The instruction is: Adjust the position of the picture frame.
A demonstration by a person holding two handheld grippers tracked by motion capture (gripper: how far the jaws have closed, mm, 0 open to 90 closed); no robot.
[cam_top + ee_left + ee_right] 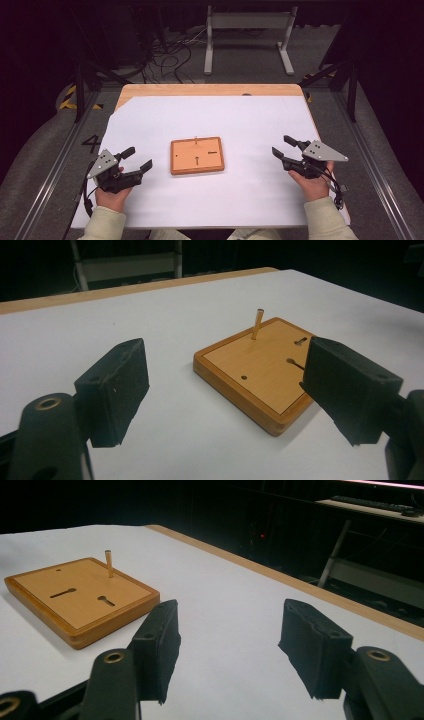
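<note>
While a wooden board (197,155) lies flat in the middle of the white sheet (210,115) covering the table (150,90), both grippers hang well apart from it, one to each side. The left gripper (138,160) sits left of the board, held in the person's left hand (112,192), its jaws spread wide with nothing between them and pointing toward the board. In the left gripper view, the board (260,370) appears between and beyond the jaws, its near right corner hidden behind one of them. The right gripper (283,146) sits right of the board, held in the right hand (312,185), its jaws likewise parted and empty. A thin peg (258,323) stands upright near the board's far edge. The board's top also carries two dark slots (64,593) and a small round hole (244,377). Beyond the board, past the table's far edge, a grey metal frame (247,35) stands on the floor beside loose cables (170,55).
</note>
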